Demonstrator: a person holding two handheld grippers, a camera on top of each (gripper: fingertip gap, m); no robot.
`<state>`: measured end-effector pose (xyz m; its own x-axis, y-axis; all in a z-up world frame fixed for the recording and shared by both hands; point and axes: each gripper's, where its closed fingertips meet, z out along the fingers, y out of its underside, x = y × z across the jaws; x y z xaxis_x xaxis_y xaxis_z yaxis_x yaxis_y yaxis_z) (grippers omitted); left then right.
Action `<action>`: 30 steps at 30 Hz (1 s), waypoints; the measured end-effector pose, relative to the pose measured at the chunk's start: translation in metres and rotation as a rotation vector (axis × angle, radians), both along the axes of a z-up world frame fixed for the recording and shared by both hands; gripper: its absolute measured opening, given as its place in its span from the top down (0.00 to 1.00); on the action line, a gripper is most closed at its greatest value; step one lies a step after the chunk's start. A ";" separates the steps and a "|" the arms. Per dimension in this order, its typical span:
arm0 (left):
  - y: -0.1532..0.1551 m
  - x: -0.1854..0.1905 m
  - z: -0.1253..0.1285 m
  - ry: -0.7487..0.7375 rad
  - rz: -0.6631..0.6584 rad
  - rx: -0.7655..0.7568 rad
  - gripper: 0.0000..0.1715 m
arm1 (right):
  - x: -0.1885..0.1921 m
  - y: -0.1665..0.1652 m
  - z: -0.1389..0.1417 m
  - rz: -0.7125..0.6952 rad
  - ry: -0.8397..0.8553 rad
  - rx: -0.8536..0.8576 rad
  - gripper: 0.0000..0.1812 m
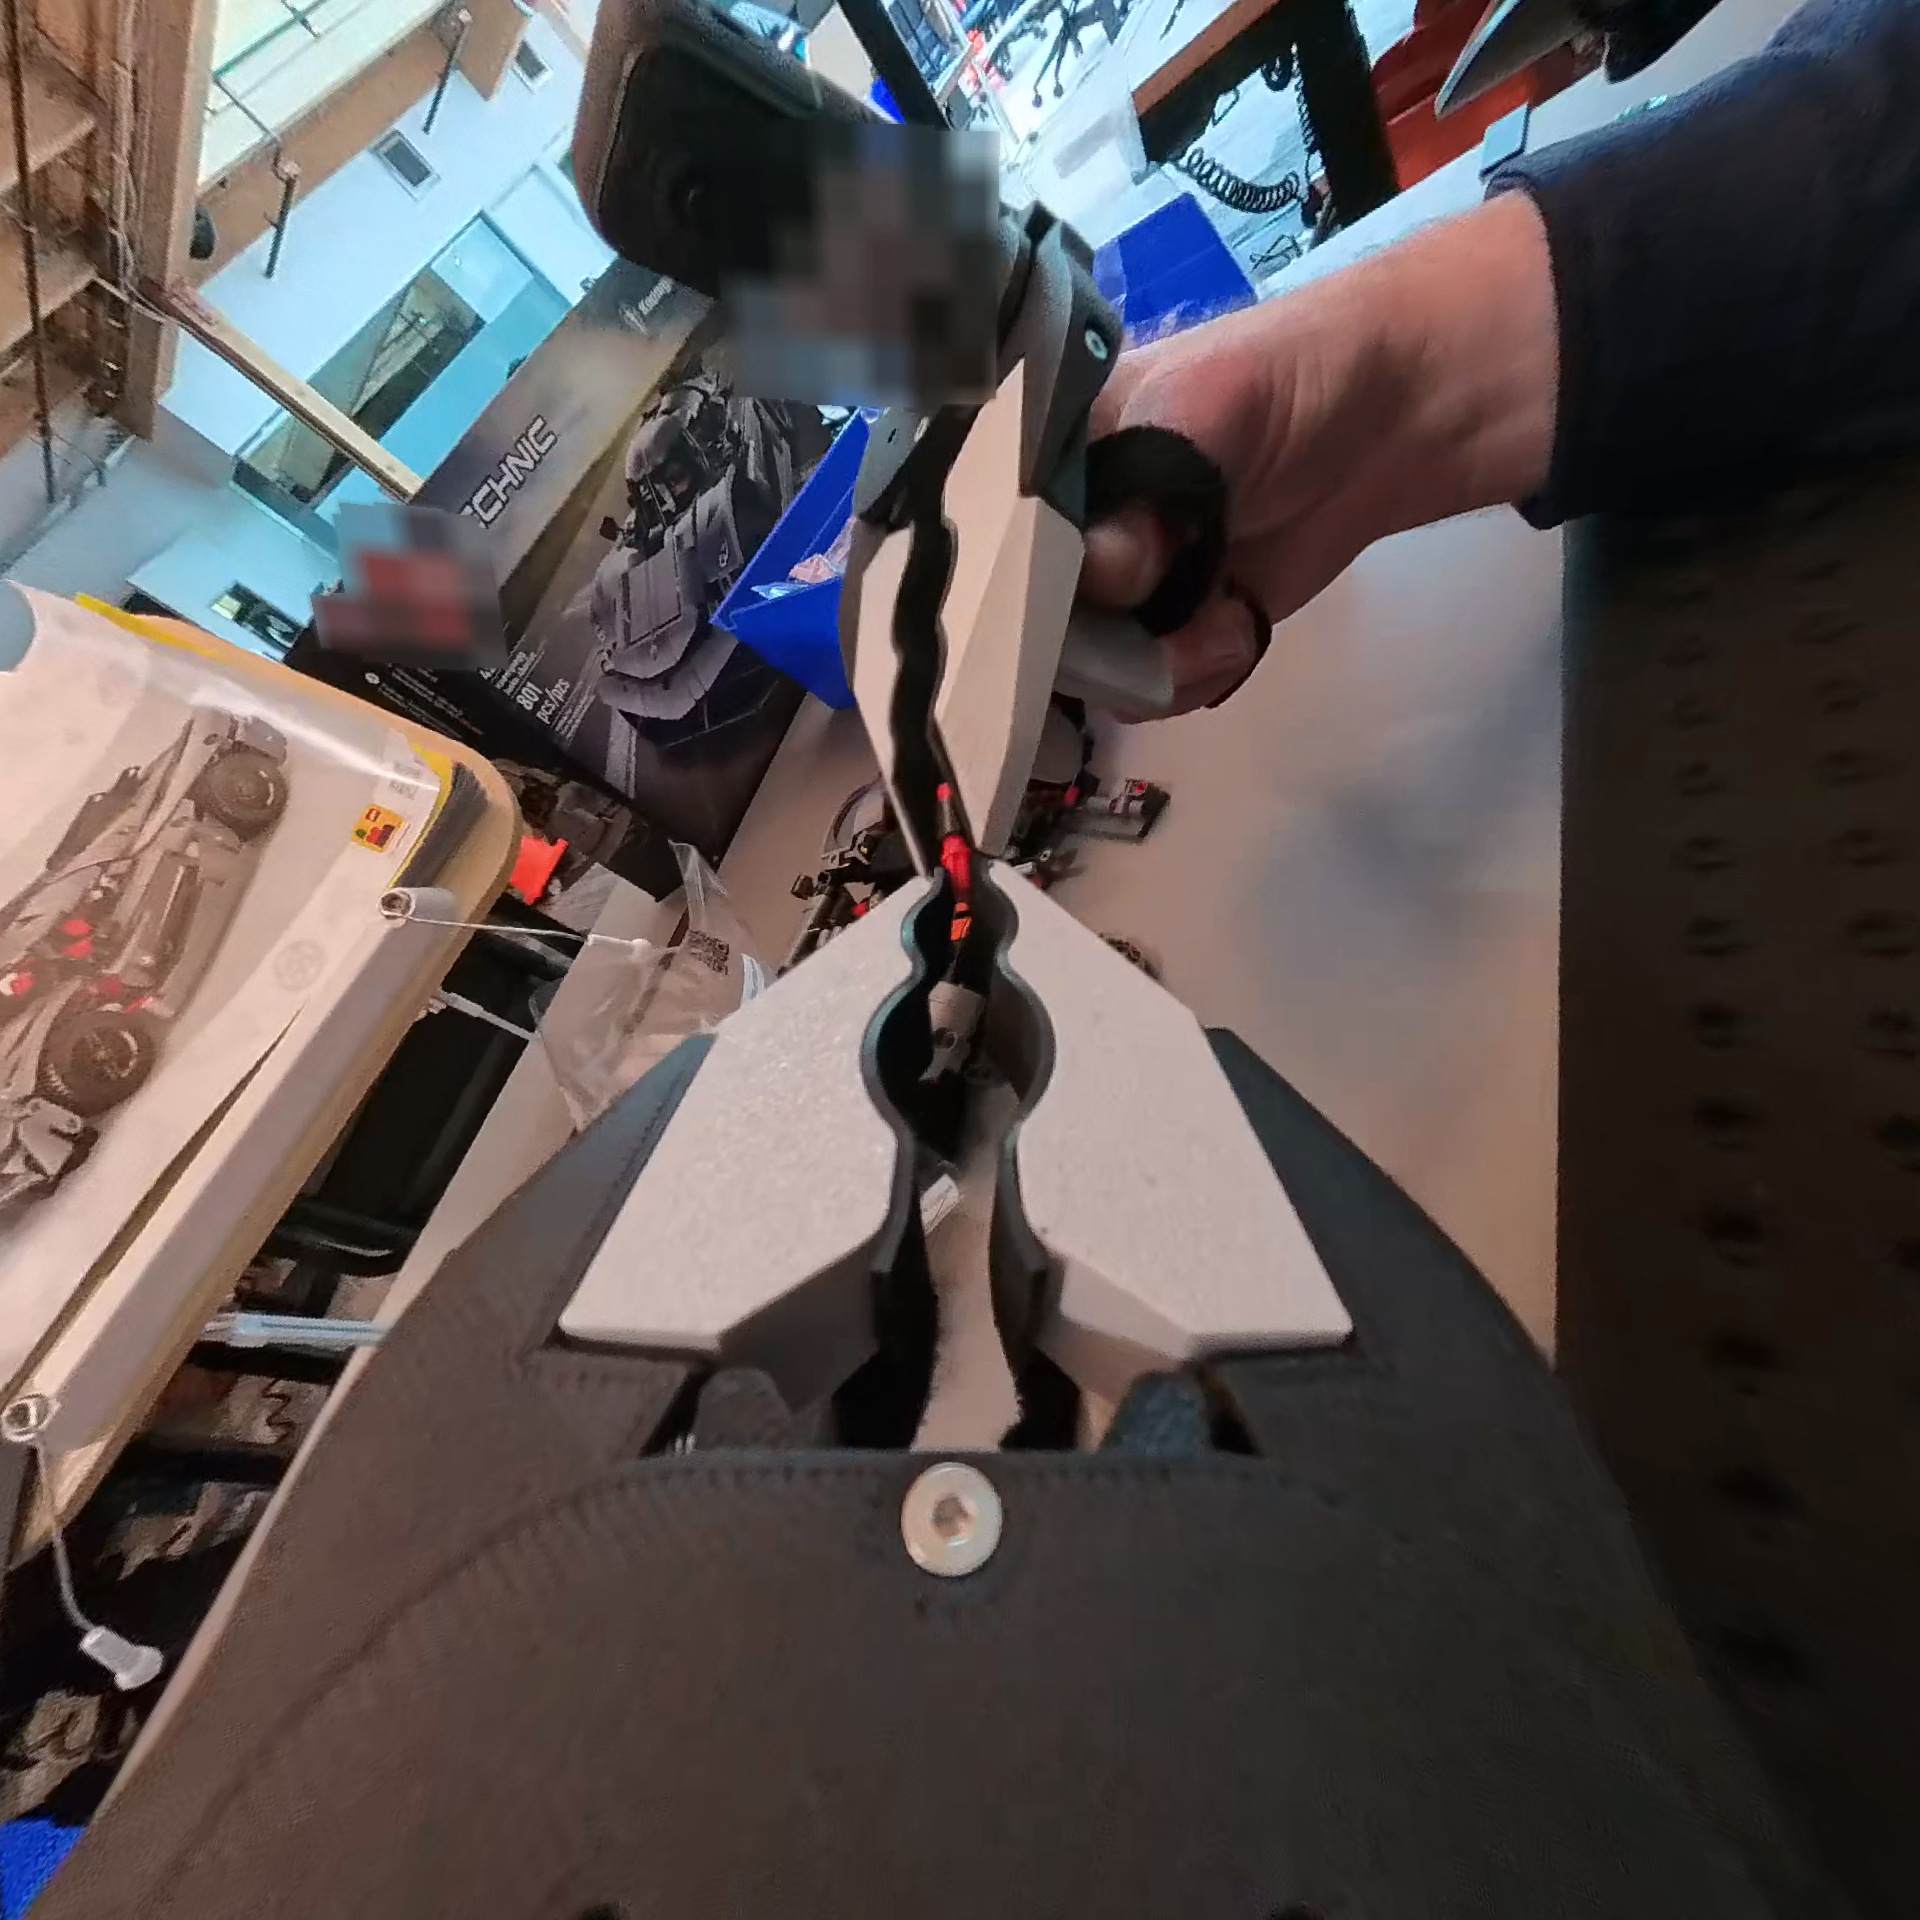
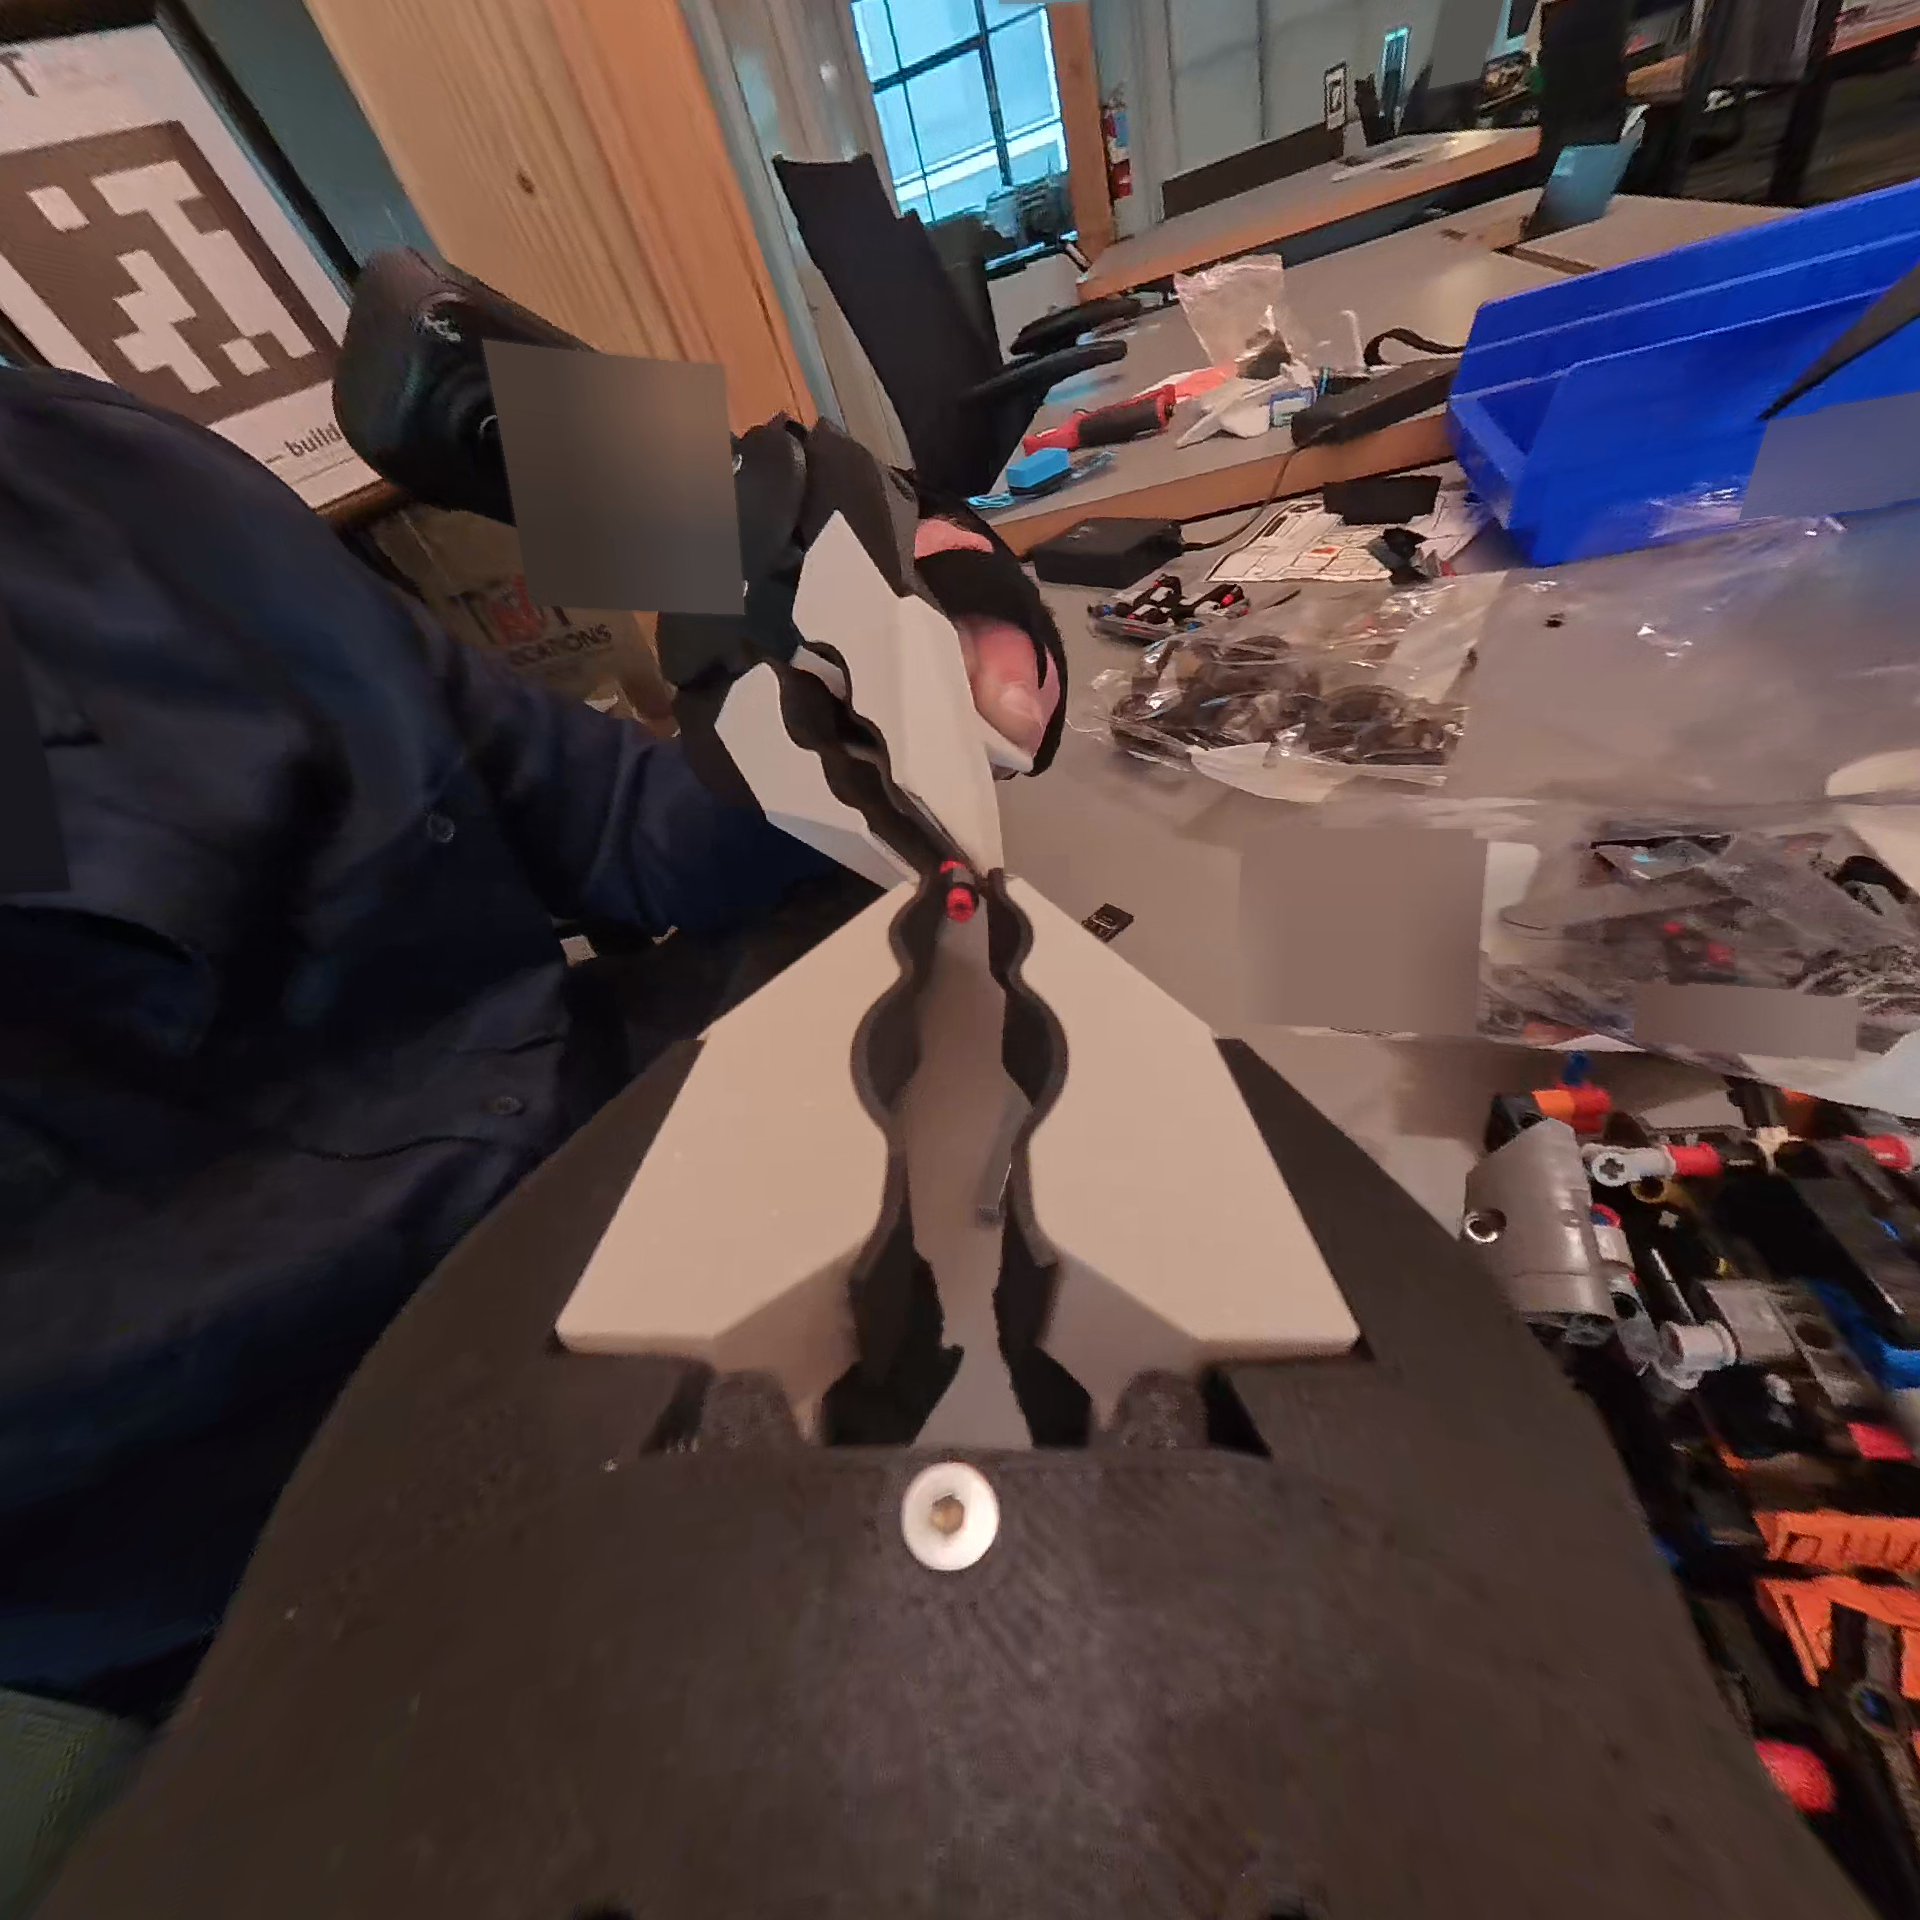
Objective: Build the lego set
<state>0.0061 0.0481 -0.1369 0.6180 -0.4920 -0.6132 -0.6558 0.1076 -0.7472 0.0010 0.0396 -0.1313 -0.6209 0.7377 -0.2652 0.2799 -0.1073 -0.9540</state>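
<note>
Left gripper (image 1: 961,914): jaws narrow, closed on a thin black-and-grey part (image 1: 951,1013) with a red pin (image 1: 956,862) at its far end; tips meet the right gripper tip to tip, above the desk (image 1: 1351,831)
Right gripper (image 2: 961,899): jaws narrow at the tips, pinching the red pin (image 2: 956,888); a thin grey rod (image 2: 1003,1153) lies between the fingers farther back
Hands: right hand (image 1: 1320,447) on the right gripper's handle in the left wrist view; left hand (image 2: 997,665) on the left gripper's handle in the right wrist view; dark blue sleeves on both
Part position: held in the air between the two grippers, clear of the desk
Model (image 2: 1704,1278): partly built, grey, black, red and orange; on the desk to the right of the right gripper
Bags (image 2: 1288,707): clear, with dark pieces; on the desk beyond the model
Bin (image 2: 1662,395): blue, at the far right of the desk
Booklet (image 1: 187,914): propped at the left, showing a grey car
Box (image 1: 623,582): dark, behind the booklet
</note>
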 end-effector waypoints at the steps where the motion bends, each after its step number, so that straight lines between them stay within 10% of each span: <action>1: 0.001 0.000 0.000 -0.004 0.003 -0.002 1.00 | 0.000 0.000 0.001 -0.012 0.010 0.017 0.97; 13: -0.008 0.007 -0.003 0.038 -0.008 -0.017 1.00 | 0.012 -0.007 -0.002 0.024 0.040 0.154 0.98; 18: -0.018 -0.022 0.010 -0.159 -0.005 -0.062 1.00 | 0.055 0.066 0.048 -0.201 0.220 0.037 0.98; 30: 0.002 0.009 -0.007 0.172 0.048 0.127 0.95 | 0.011 -0.002 -0.002 0.044 -0.025 -0.016 0.98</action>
<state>0.0154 0.0505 -0.1442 0.5196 -0.3767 -0.7668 -0.7791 0.1594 -0.6063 0.0120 0.0376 -0.1332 -0.6456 0.7054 -0.2928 0.3083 -0.1100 -0.9449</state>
